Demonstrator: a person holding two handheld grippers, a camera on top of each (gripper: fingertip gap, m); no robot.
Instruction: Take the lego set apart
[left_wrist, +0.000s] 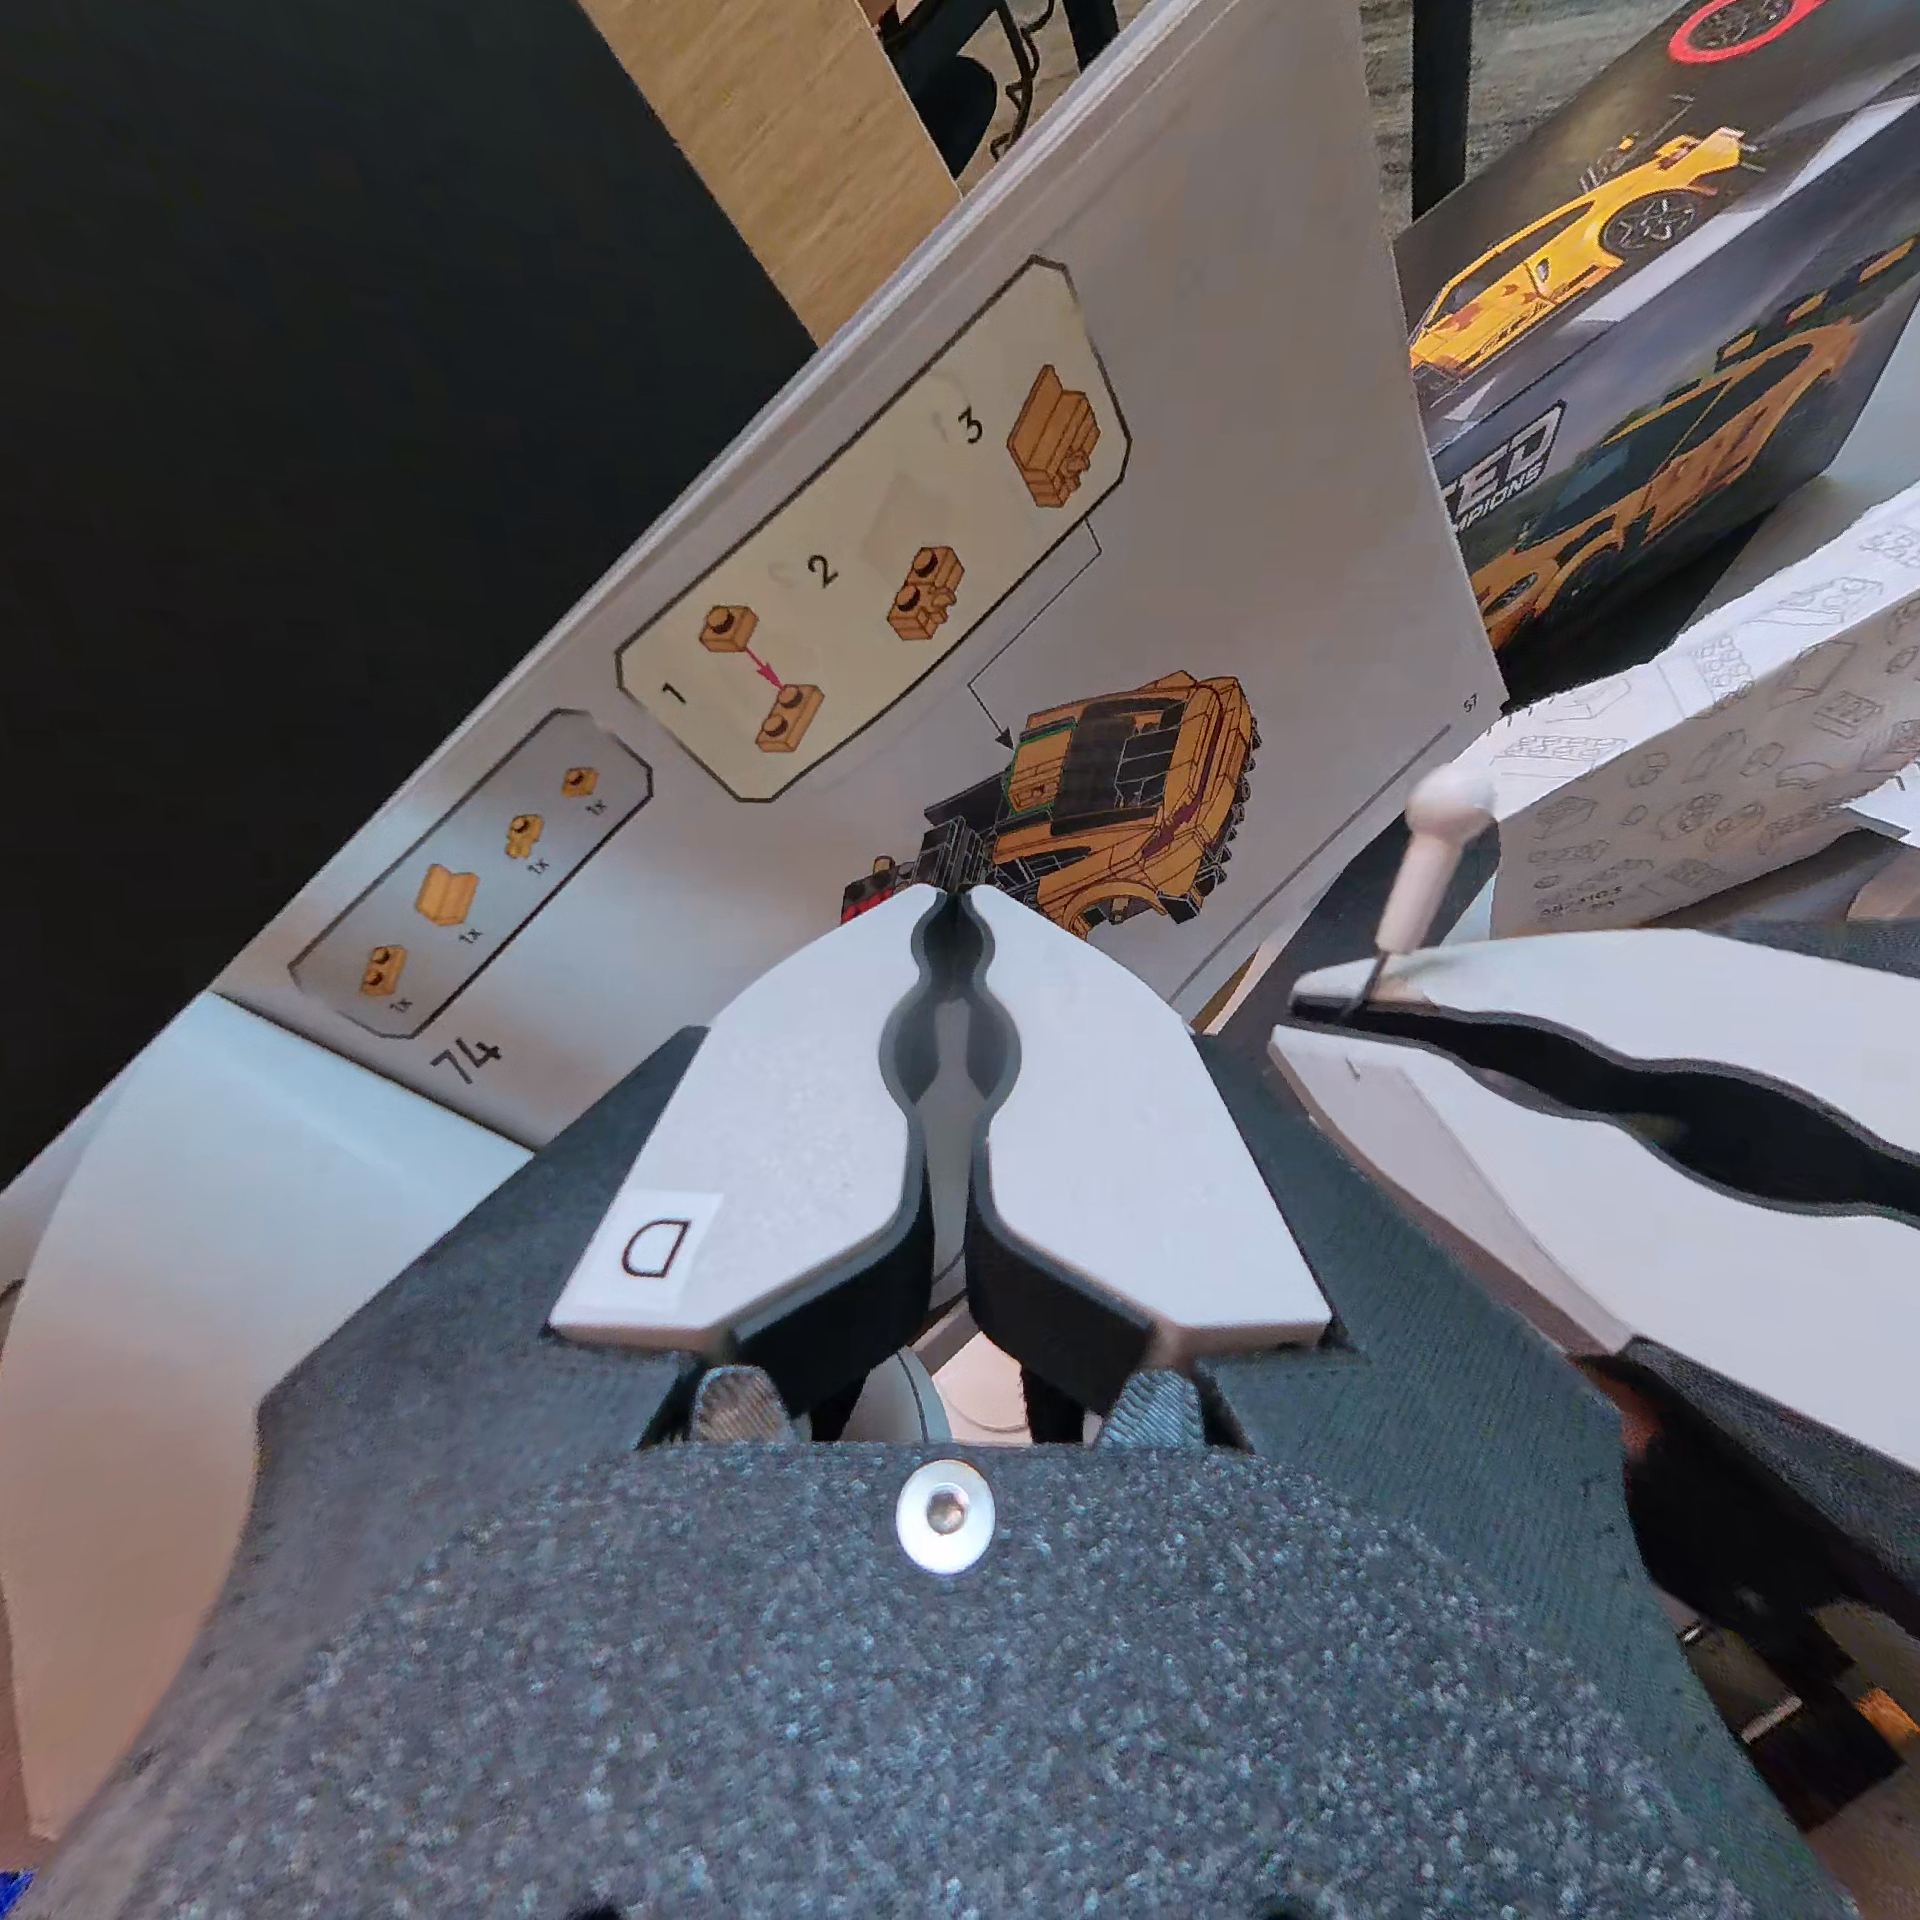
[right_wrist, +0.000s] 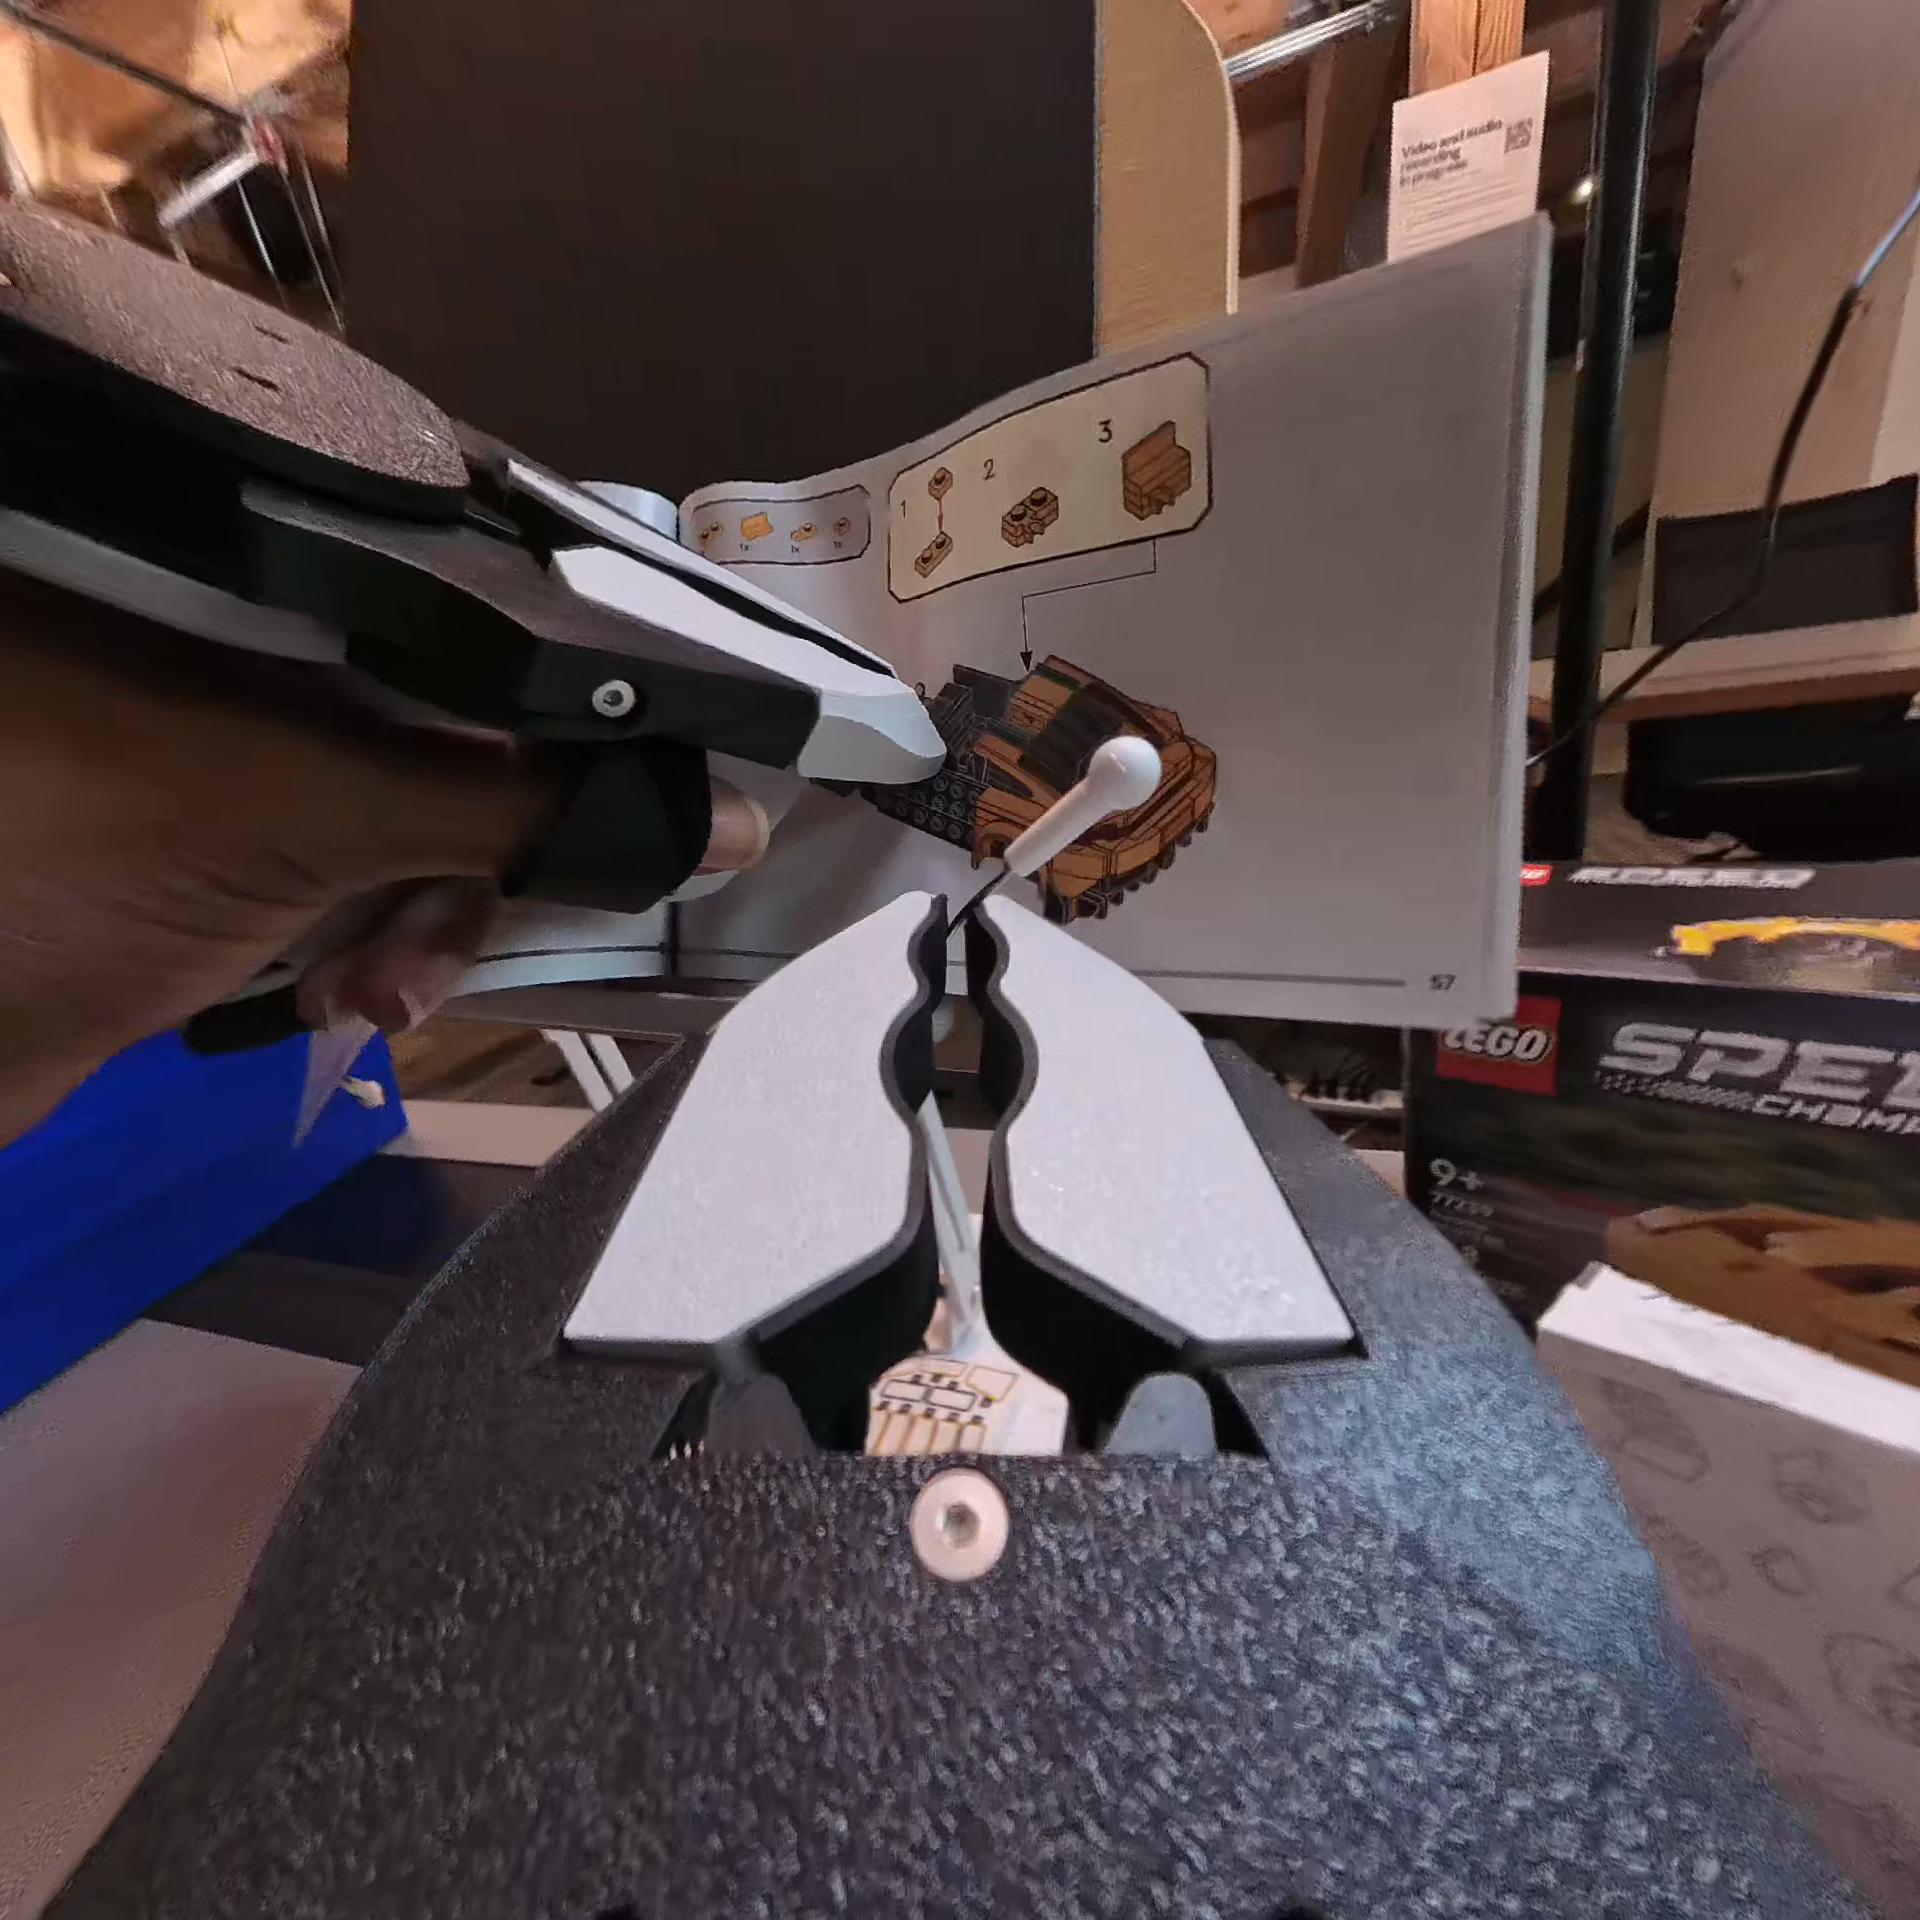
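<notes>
- Holding a detached part: the right gripper (right_wrist: 961, 909) is clenched on the thin dark stem of a white ball-ended piece (right_wrist: 1101, 800), which sticks up and to the right past the fingertips.
- Step in hand, as a judgement: one small element appears to be off the build and is carried in the air, ready to be put down.
- Next move, as a judgement: lower the piece to a bare part of the worktop (right_wrist: 156, 1455), release it, then go for the next element. The stem is slim, so a light pinch and a low drop would keep it from springing away.
- Left gripper (left_wrist: 951, 904): jaws closed tip to tip, nothing visible between them. It sits just left of the right gripper, with its tips in front of the instruction booklet (left_wrist: 1195, 312).
- Position of the task's thing: the white piece is at the very tip of the right gripper and near the left gripper's tips, to their right. The rest of the model cannot be made out in either view.
- Instruction booklet: open and upright on the far side.
- Set box (right_wrist: 1714, 1060): far right, beside the booklet.
- Printed paper bag (left_wrist: 1714, 748): right, near the box.
- Person's hand (right_wrist: 260, 831): wrapped around the left gripper's handle.
</notes>
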